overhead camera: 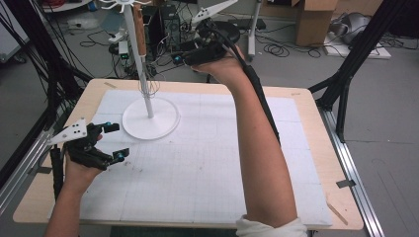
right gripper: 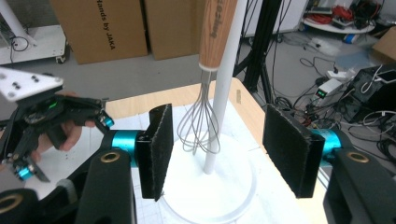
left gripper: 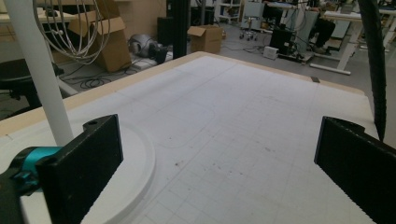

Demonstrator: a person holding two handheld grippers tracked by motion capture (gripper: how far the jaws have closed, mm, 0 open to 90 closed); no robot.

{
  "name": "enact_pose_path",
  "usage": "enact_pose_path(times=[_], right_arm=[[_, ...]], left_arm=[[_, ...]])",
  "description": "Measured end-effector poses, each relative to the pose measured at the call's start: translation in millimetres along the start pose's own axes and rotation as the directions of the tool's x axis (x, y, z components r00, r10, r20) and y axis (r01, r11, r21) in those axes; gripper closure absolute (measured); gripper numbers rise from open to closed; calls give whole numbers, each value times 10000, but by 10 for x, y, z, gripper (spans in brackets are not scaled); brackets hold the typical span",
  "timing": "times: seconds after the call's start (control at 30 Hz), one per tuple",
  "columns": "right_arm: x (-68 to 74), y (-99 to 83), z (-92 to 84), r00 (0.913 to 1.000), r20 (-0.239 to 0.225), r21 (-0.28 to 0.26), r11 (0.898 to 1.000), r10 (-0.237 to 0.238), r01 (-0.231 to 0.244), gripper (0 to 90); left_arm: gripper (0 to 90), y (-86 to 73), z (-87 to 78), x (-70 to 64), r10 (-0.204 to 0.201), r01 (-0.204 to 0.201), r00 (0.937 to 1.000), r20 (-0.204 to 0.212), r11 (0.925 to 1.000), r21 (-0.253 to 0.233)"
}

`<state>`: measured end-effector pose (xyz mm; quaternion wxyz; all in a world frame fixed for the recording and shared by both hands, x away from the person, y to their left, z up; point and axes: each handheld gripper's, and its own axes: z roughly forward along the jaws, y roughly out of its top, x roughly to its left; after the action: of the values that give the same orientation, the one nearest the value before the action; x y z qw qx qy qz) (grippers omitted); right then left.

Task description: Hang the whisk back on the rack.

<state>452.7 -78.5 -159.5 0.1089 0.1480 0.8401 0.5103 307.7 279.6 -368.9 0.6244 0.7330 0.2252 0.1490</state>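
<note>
Already our wooden-handled wire whisk [right gripper: 201,126] hangs on the white round-based stand [right gripper: 219,112]. Our right gripper [right gripper: 215,154] is spread, pads clear of it; the left gripper [overhead camera: 106,143] sits spread too. Little seems left.

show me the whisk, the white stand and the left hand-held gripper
whisk [right gripper: 200,126], right gripper view, on the wire loops below the wooden handle
white stand [overhead camera: 169,121], high view, on the bare round base
left hand-held gripper [overhead camera: 115,140], high view, in the gap midway between its two fingertips

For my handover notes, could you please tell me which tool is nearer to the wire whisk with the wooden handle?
Right. The right tool is raised beside the wire whisk; the left tool sits low by the stand's base.
</note>
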Motion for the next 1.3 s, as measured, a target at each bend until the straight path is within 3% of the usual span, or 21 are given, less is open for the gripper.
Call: enact_pose_path(times=[0.2,0.5,0.8,1.3], right_arm=[[18,-206,-142,9998,56,-24,9999,165,-165,401],[44,-330,-291,9997,108,-316,9992,238,-234,372],[85,-583,-421,9975,274,-230,9977,650,-643,310],[220,-1060,-703,9965,525,-513,9967,651,-624,266]], left_arm=[[17,-3,11,-10,-91,91,10000,16,10000,-33],[17,-8,24,-8,-86,86,10000,27,10000,45],[17,-7,32,-8,-106,105,9999,67,9999,81],[17,-14,62,-17,-151,149,9998,110,9998,123]])
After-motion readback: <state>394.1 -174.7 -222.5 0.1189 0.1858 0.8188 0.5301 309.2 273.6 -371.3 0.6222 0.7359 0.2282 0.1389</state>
